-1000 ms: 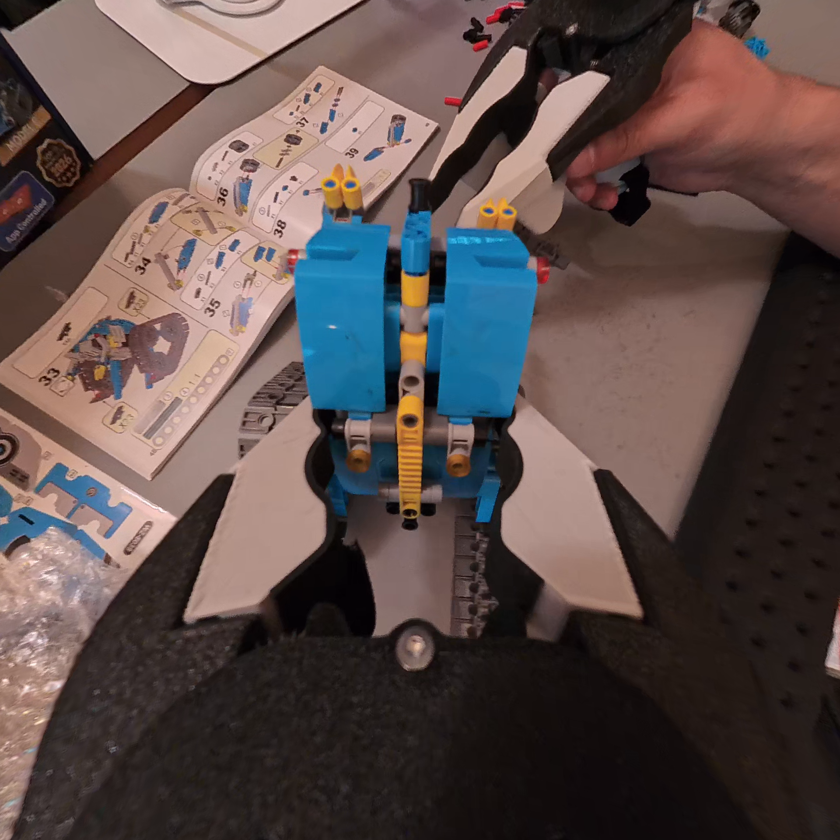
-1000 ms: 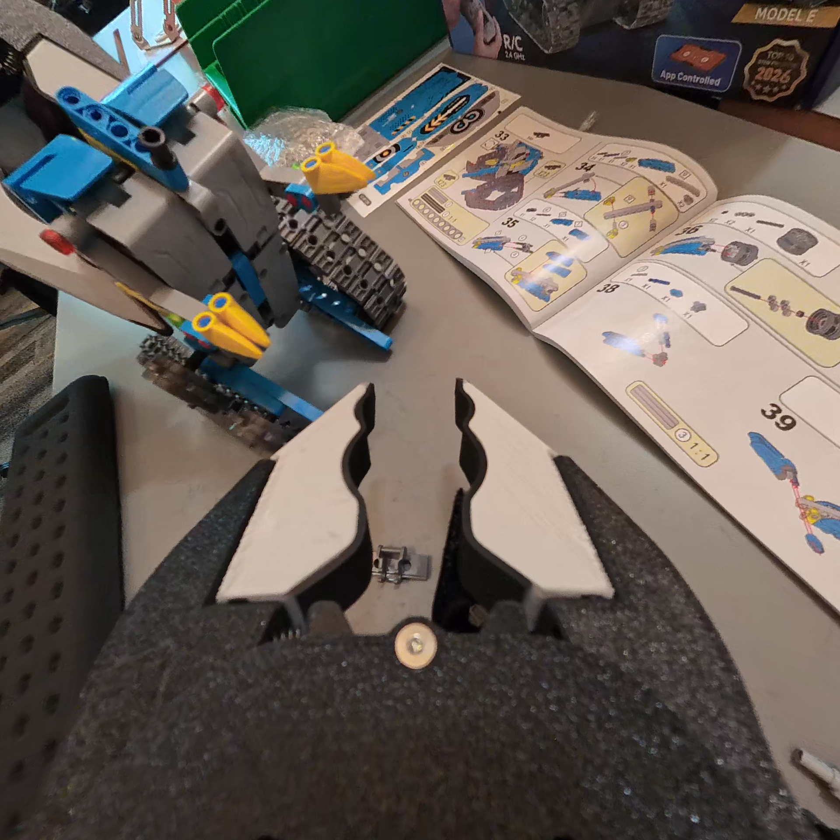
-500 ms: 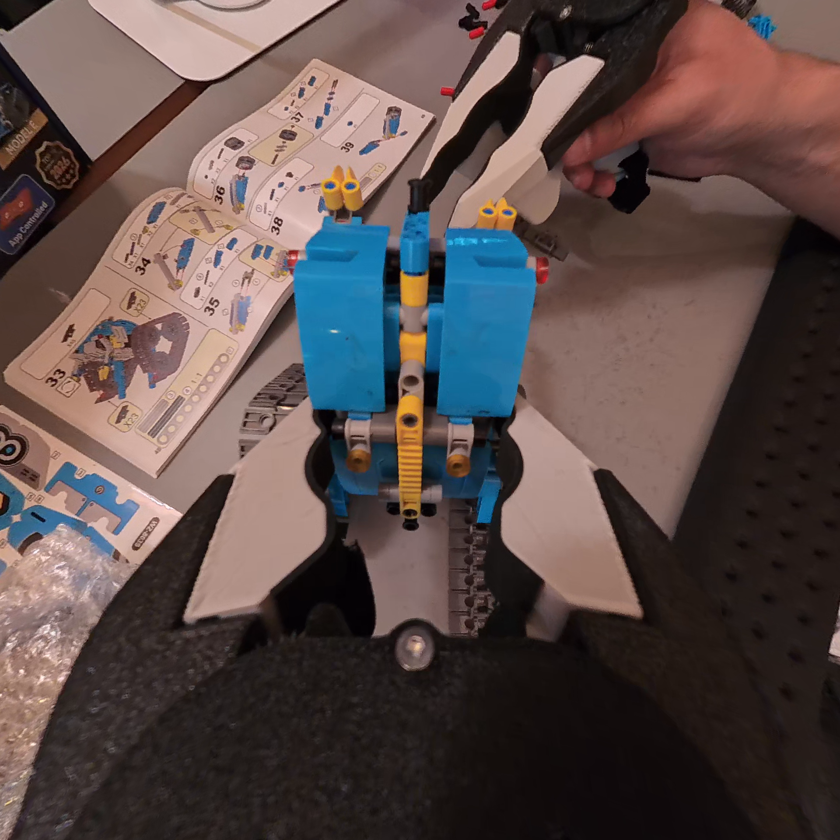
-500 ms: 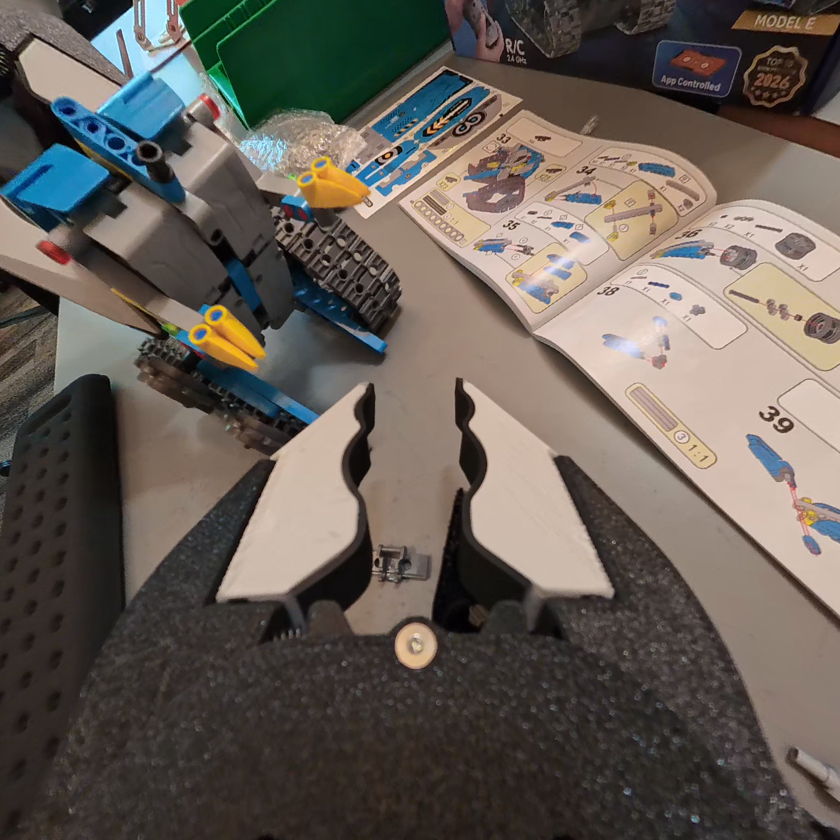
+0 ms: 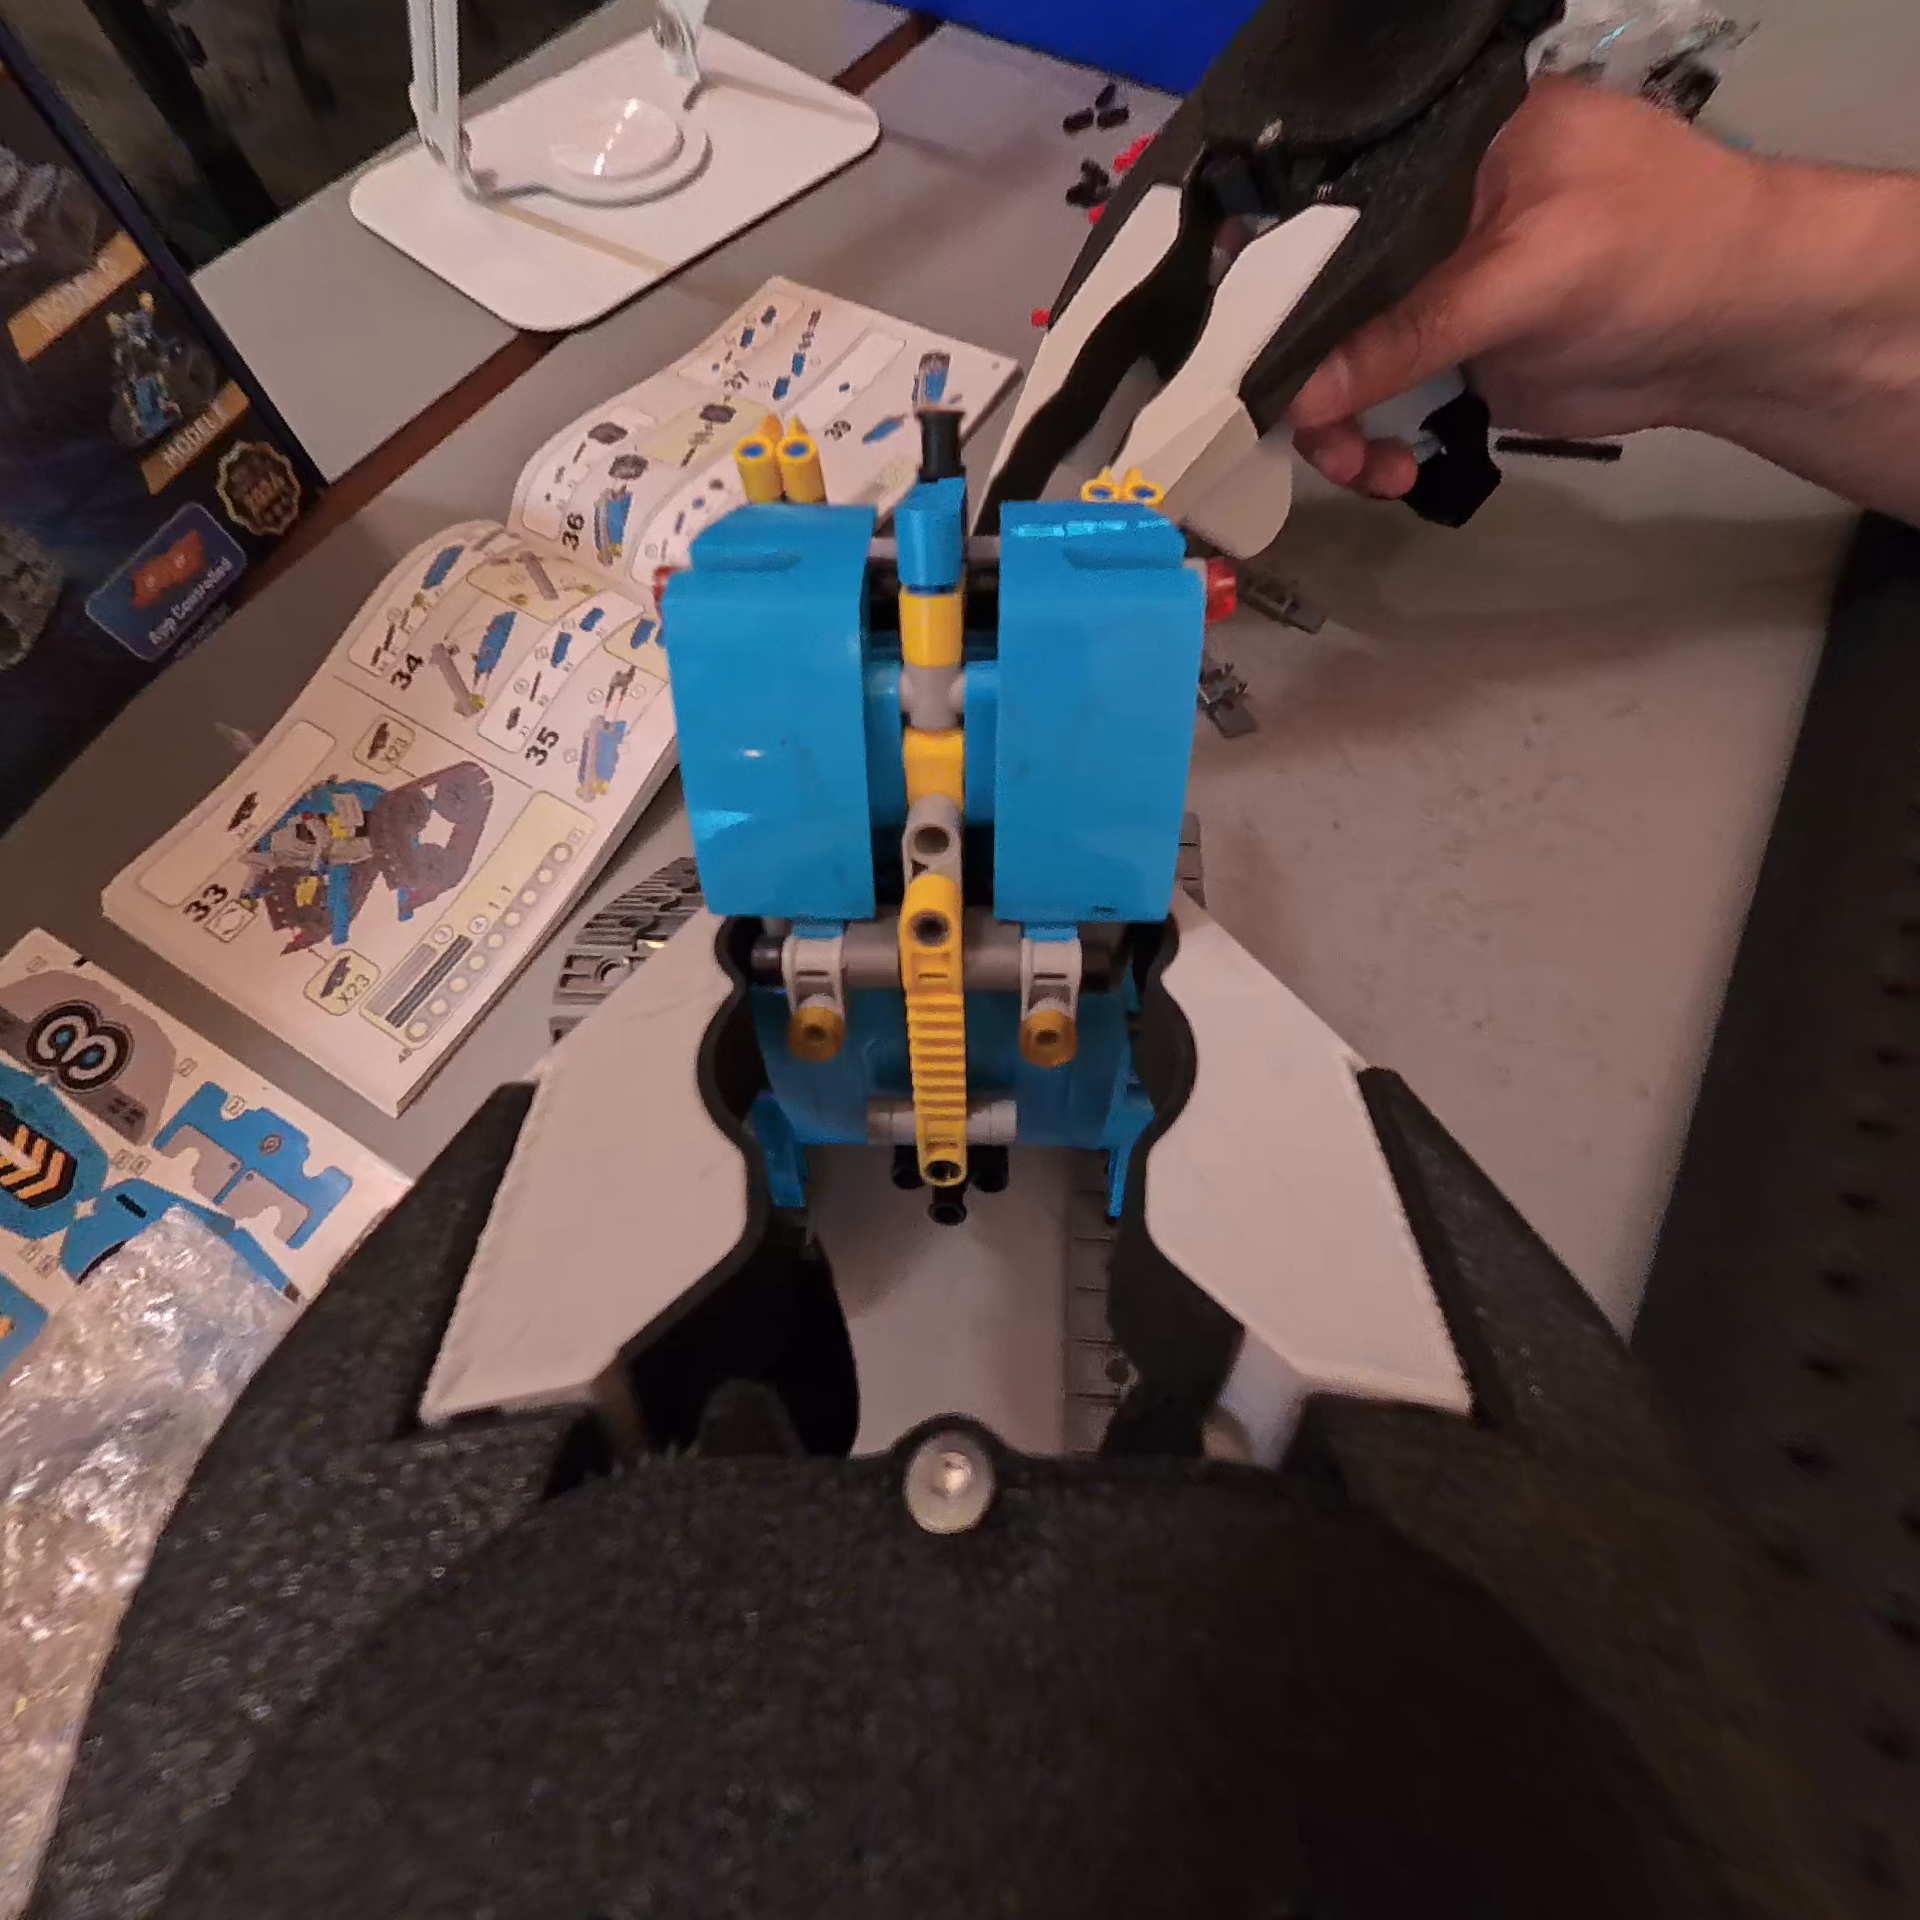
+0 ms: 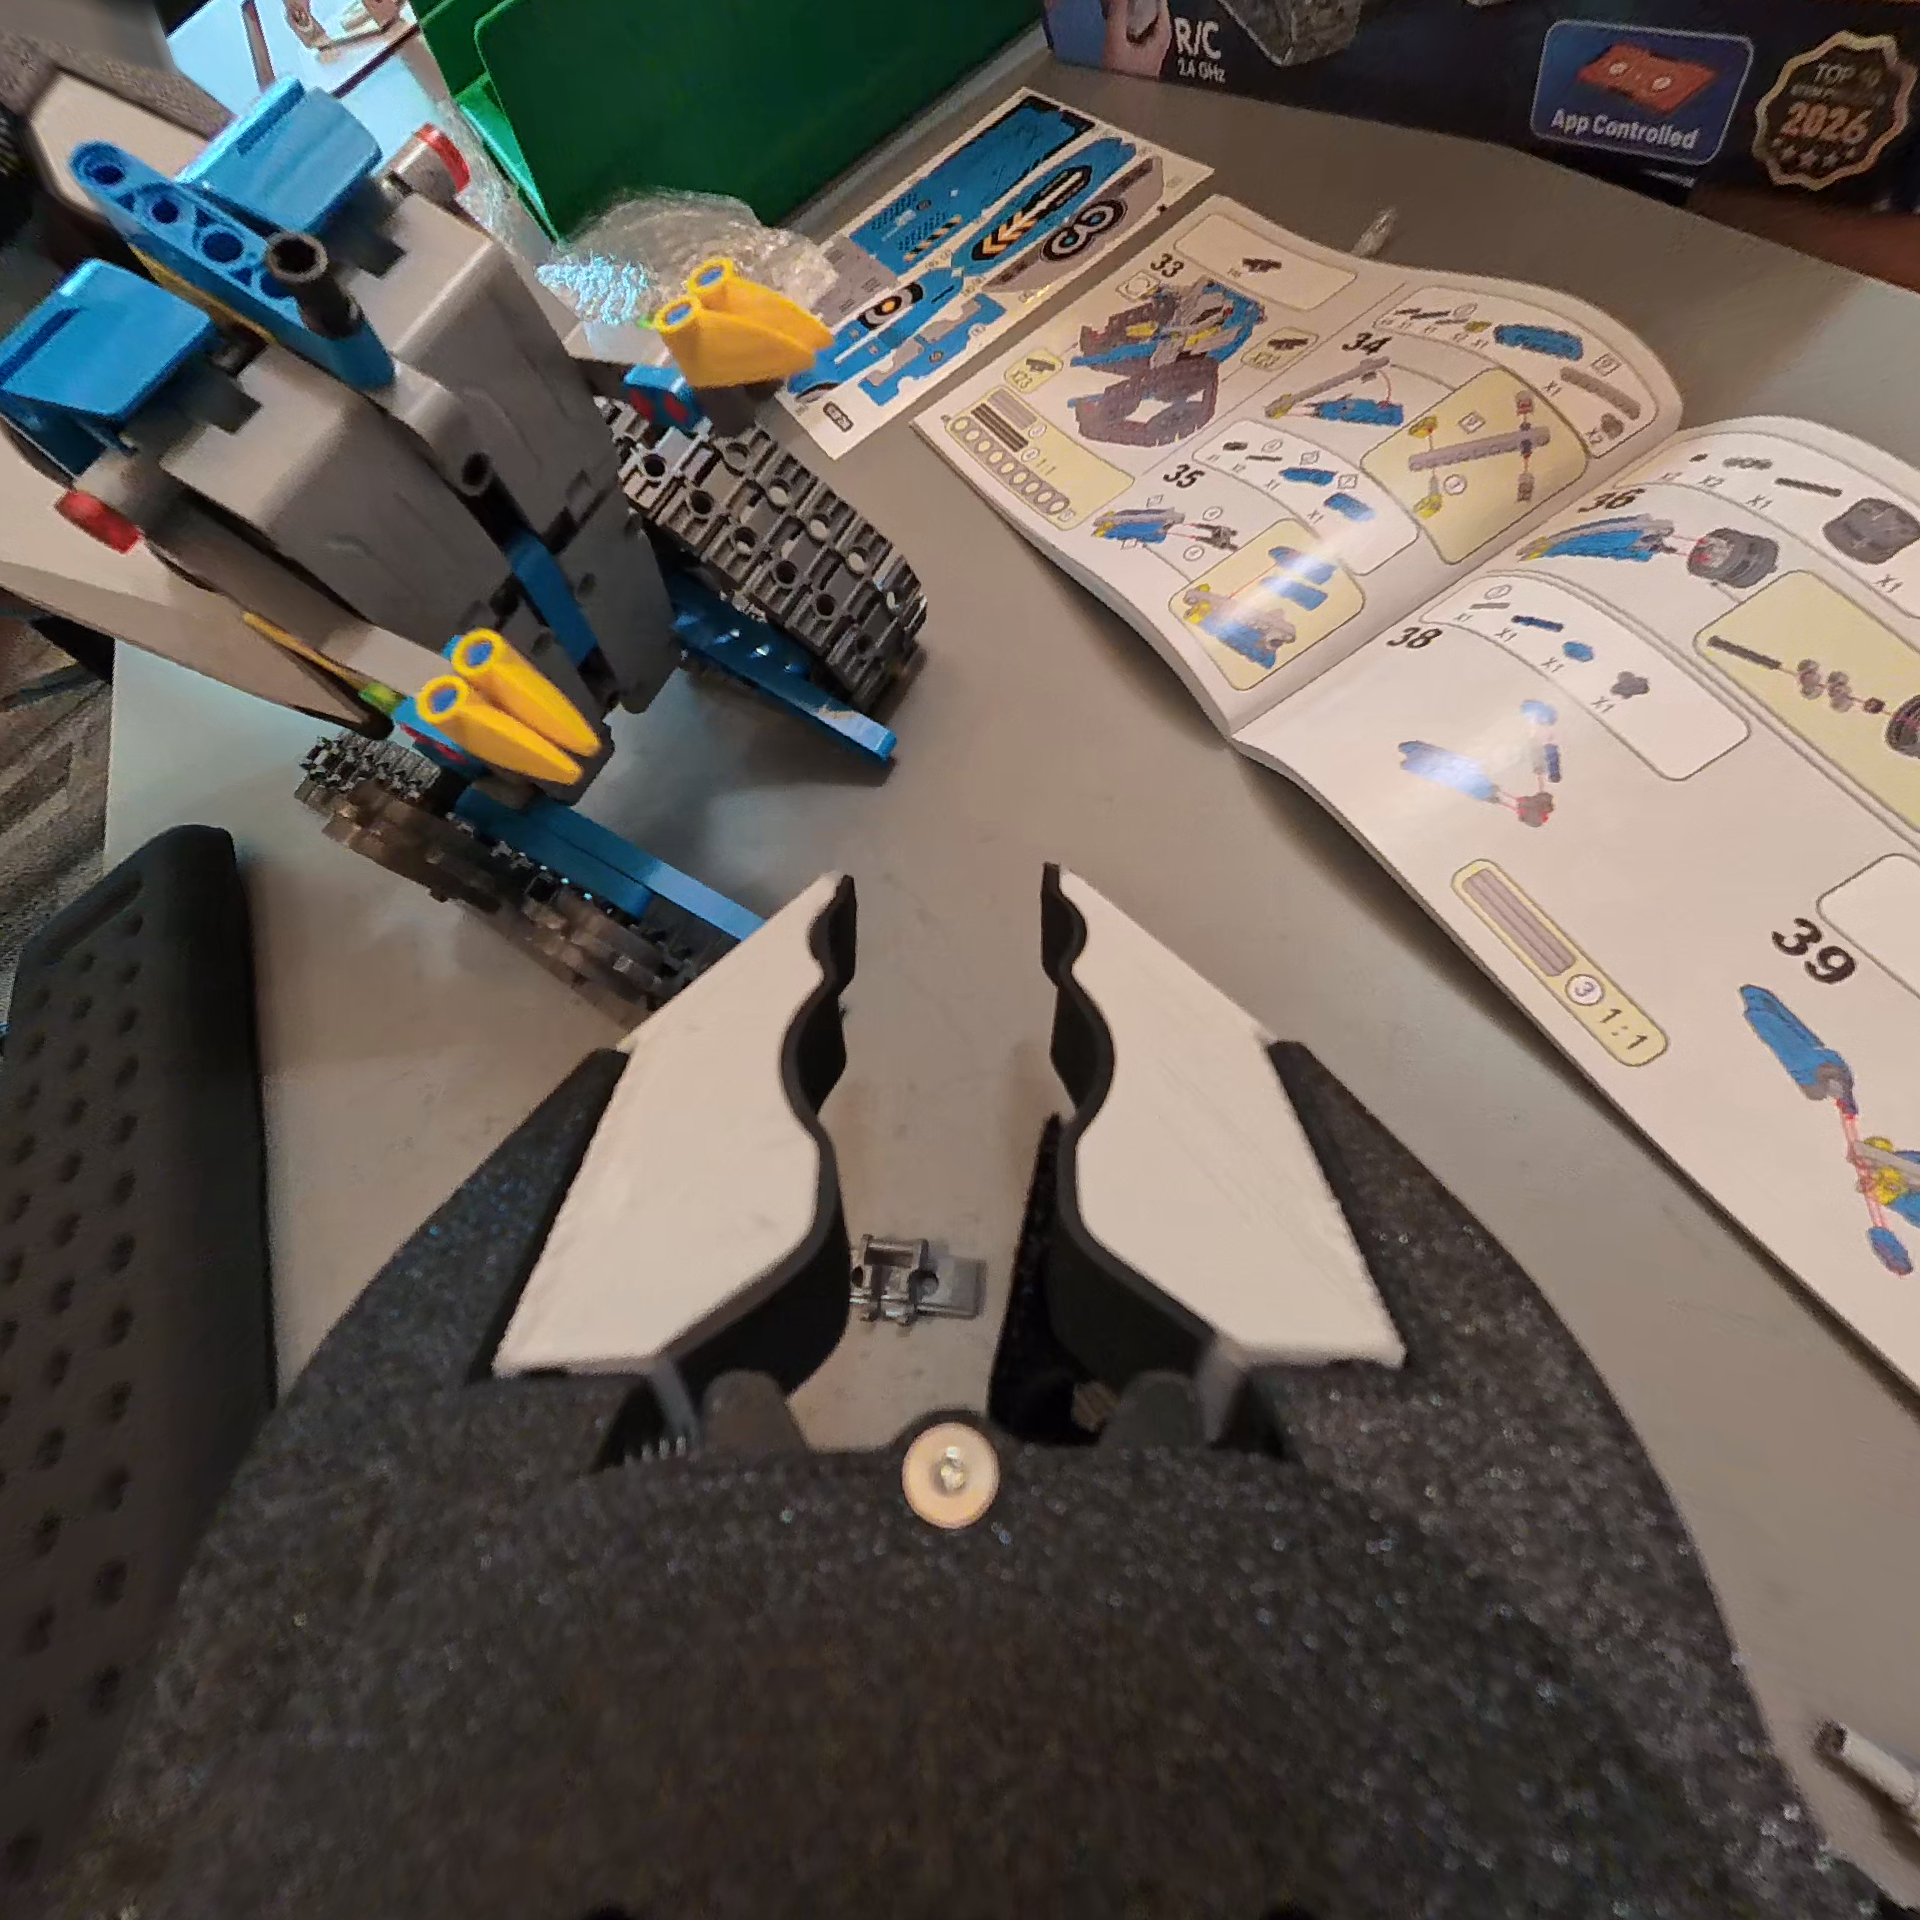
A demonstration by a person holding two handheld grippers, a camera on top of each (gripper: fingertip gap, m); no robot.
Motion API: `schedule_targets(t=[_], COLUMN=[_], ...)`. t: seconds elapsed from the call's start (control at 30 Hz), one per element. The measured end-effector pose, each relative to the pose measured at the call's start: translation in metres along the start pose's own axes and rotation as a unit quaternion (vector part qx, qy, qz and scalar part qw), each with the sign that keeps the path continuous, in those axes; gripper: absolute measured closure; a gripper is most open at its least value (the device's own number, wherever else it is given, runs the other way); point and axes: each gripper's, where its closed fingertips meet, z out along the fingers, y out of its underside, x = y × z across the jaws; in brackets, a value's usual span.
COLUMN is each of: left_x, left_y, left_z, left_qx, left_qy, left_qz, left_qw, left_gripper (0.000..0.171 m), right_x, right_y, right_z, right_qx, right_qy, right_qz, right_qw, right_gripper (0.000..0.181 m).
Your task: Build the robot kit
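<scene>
My left gripper [image 5: 951,935] is shut on a blue, grey and yellow brick-built tracked vehicle [image 5: 925,707], gripping its lower body from both sides while its tracks rest on the grey table [image 5: 1455,883]. In the right wrist view the vehicle [image 6: 395,447] stands at the upper left, tilted, with one left finger [image 6: 156,603] against it. My right gripper [image 6: 945,883] is open and empty, low over the table just right of the vehicle's near track. A small grey track link [image 6: 914,1283] lies on the table between its fingers. In the left wrist view a hand [image 5: 1610,281] holds the right gripper [image 5: 1132,416] by the vehicle's far top.
An open instruction booklet [image 6: 1455,623] and a sticker sheet [image 6: 987,239] lie beyond the vehicle. A dark product box [image 6: 1558,83], green bin [image 6: 727,94], crumpled plastic bag [image 5: 94,1403], black perforated mat [image 5: 1818,1039], white stand base [image 5: 613,177] and loose small parts [image 5: 1236,644] surround the work area. The left gripper's tips are roughly 12 cm from the right gripper's.
The left wrist view has tipped up slightly, showing more of the far table, with the vehicle still held. The right gripper has barely moved and stays open.
</scene>
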Motion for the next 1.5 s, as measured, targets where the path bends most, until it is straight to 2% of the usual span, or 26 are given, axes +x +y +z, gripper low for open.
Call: schedule_targets(t=[0.17,0.4,0.43,0.47,0.57,0.9,1.23,1.5], left_x=[-0.004,-0.009,-0.01,-0.011,-0.012,-0.008,-0.009,-0.007], left_y=[0.001,0.002,0.001,0.001,0.001,0.001,-0.002,0.007], left_z=[-0.003,-0.003,-0.002,-0.002,-0.002,0.0,0.006,0.003], left_qx=[0.019,-0.014,-0.017,-0.018,-0.02,0.056,0.049,0.043], left_qy=[0.009,0.026,0.025,0.027,0.036,0.002,-0.016,-0.023], left_qz=[-0.003,-0.001,0.0,0.0,-0.001,-0.005,0.006,0.023], left_qw=[1.0,1.0,1.0,0.999,0.999,0.998,0.999,0.999], left_gripper=[0.1,0.101,0.096,0.101,0.101,0.099,0.098,0.098], right_x=[-0.002,-0.003,-0.003,-0.003,-0.004,-0.006,-0.01,-0.025], right_y=[0.0,0.002,0.003,0.003,0.003,0.006,0.015,0.025], right_z=[0.001,0.003,0.003,0.003,0.003,0.006,0.012,0.014], right_qx=[-0.001,-0.007,-0.009,-0.01,-0.011,-0.019,-0.051,-0.08], right_qy=[-0.001,-0.002,-0.002,-0.002,-0.002,0.0,0.018,-0.02], right_qz=[-0.004,-0.009,-0.009,-0.01,-0.012,-0.02,-0.058,-0.075], right_qw=[1.0,1.0,1.0,1.0,1.0,1.0,0.997,0.994], right_gripper=[0.145,0.145,0.145,0.145,0.145,0.145,0.145,0.147])
